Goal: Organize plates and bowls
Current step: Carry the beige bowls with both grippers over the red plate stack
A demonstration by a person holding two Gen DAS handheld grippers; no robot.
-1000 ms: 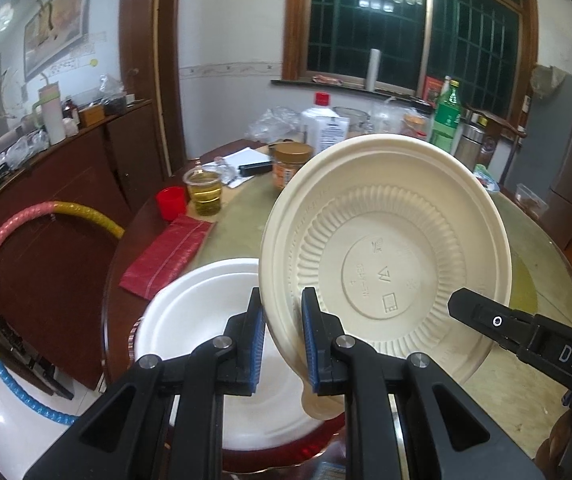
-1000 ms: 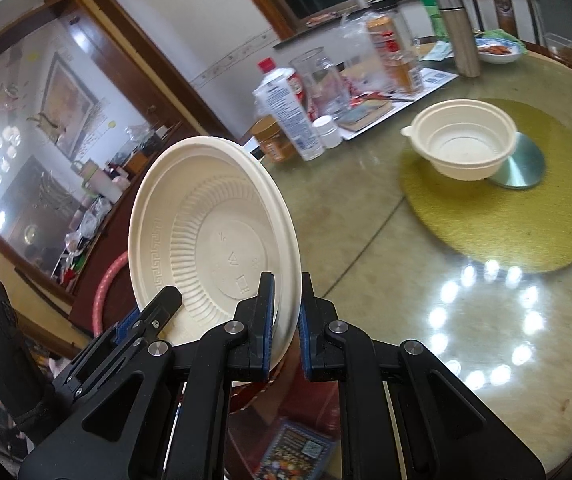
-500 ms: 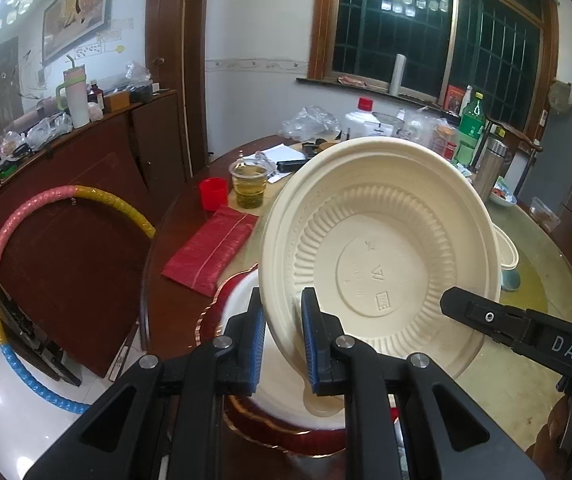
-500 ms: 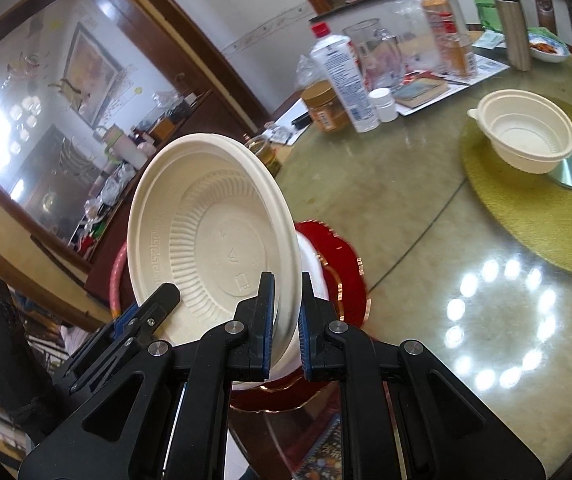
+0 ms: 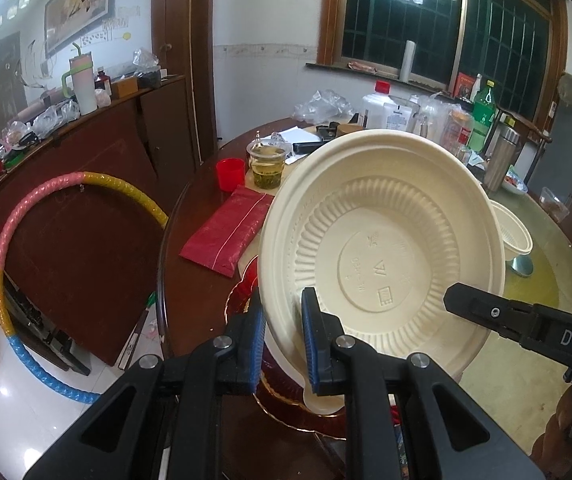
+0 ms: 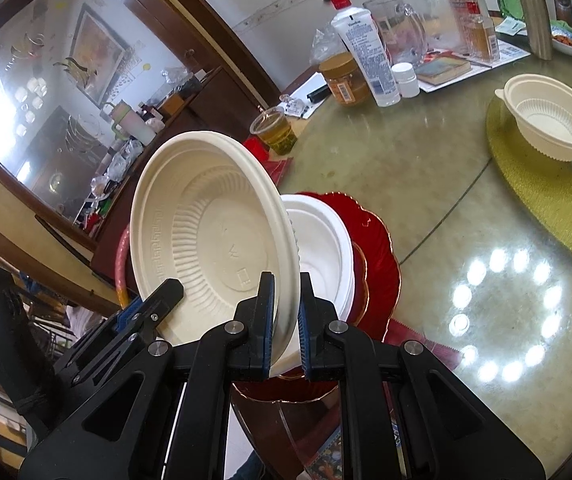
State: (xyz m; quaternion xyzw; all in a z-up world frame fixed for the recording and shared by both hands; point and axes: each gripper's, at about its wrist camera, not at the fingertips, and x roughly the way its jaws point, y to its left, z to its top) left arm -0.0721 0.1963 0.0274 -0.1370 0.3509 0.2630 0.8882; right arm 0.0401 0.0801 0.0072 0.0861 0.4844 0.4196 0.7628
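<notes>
Between the blue pads of both tongs a cream plate [image 5: 382, 248] is held tilted on edge above the table [image 6: 426, 208]. The left tongs [image 5: 283, 338] are clenched on its lower rim, with the ribbed underside and its moulded marks turned toward that camera; the right tongs [image 6: 286, 316] are clenched on the opposite part of the rim, and the plate's inner face is seen from that side. One tip of the right tongs is seen lying against the underside at the right of the left view.

Compared with a second ago, the plate is kept in the same double grip, but both tongs are carried back and higher from the table. Just beyond the right tongs a white bowl [image 6: 322, 248] resting on a red dish [image 6: 382, 256] is now uncovered, where earlier it was hidden behind the plate. More of the hoop [image 5: 26, 216] and the floor is taken in at the left of the left tongs.

Far ahead and to the right of the right tongs, a small cream bowl [image 6: 552, 120] sits on a yellow mat [image 6: 546, 196], now shown lower in the frame than before. Ahead of the left tongs, a red packet [image 5: 230, 236], a red cup [image 5: 230, 174] and a glass of tea [image 5: 267, 164] are seen near the table edge.
</notes>
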